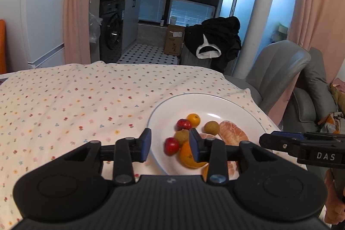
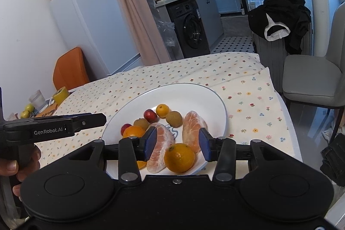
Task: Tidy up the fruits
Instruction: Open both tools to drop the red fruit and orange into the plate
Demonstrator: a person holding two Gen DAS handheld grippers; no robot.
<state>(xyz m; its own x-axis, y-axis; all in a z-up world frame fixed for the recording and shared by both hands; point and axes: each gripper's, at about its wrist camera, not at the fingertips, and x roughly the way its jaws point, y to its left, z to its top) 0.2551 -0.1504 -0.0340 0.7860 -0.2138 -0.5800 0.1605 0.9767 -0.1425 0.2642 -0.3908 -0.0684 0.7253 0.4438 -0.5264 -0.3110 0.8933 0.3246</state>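
Note:
A white plate [image 1: 215, 105] on the floral tablecloth holds the fruit: a small orange [image 1: 193, 119], two red fruits [image 1: 183, 124], two brown longans [image 1: 212, 127], a bigger orange [image 1: 189, 155] and peeled pomelo segments [image 1: 232, 135]. My left gripper [image 1: 170, 144] hangs open over the plate's left rim, nothing between its fingers. In the right wrist view my right gripper [image 2: 177, 144] is open above the plate's [image 2: 194, 96] near edge. An orange [image 2: 179, 157] lies below the gap, between two pomelo segments [image 2: 161, 148], untouched by the pads. The left gripper [image 2: 101, 119] shows from the side.
A grey chair [image 2: 312, 81] stands at the table's right edge and an orange chair [image 2: 71, 68] at the far left. A glass [image 2: 38, 100], a yellow tape roll [image 2: 61, 94] and green fruits [image 2: 28, 110] sit at the left end. A hand [image 2: 21, 163] holds the left gripper.

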